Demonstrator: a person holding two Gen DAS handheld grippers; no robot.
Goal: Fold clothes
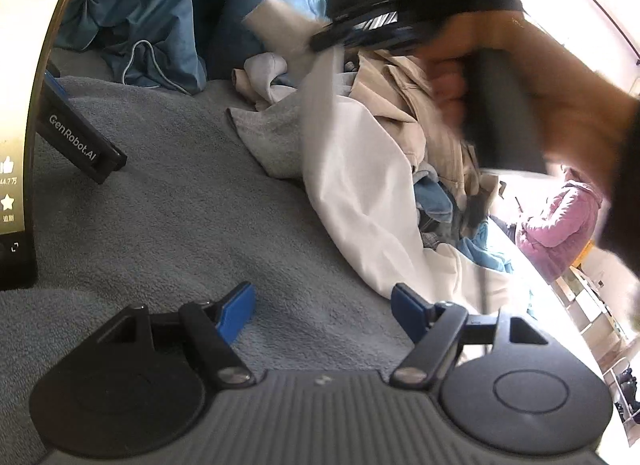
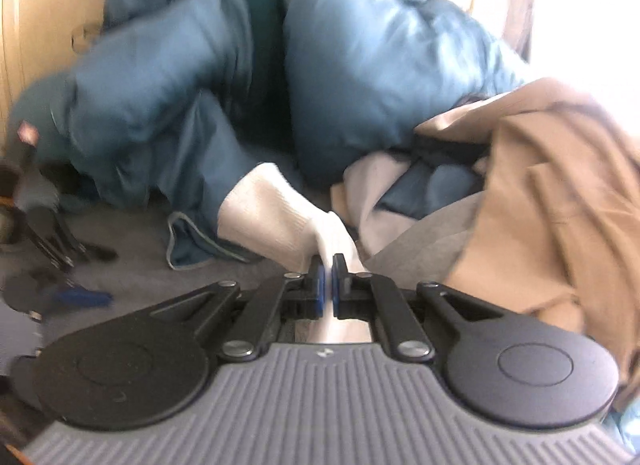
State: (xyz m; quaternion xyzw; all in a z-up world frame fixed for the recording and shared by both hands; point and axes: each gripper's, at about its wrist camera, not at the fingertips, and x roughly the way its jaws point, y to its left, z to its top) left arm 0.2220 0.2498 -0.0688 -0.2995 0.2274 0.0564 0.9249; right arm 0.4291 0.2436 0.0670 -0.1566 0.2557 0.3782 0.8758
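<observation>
A white garment (image 1: 352, 185) lies rumpled across the grey bed cover (image 1: 180, 205), against a pile of clothes (image 1: 420, 117). My left gripper (image 1: 322, 301) hangs open just above the cover beside the garment's lower edge, with nothing between its blue pads. A hand (image 1: 540, 77) holds my right gripper (image 1: 360, 29), blurred, at the upper right. In the right wrist view that gripper (image 2: 329, 265) is shut on the white garment (image 2: 272, 217), just behind its ribbed cuff, which sticks out lifted past the fingers.
A puffy blue quilt (image 2: 320, 65) is bunched at the back, and a tan coat (image 2: 560, 205) tops the pile on the right. A lit screen (image 1: 16, 105) on a black stand (image 1: 76, 141) stands at left. A person in a pink jacket (image 1: 560, 221) is beyond the bed.
</observation>
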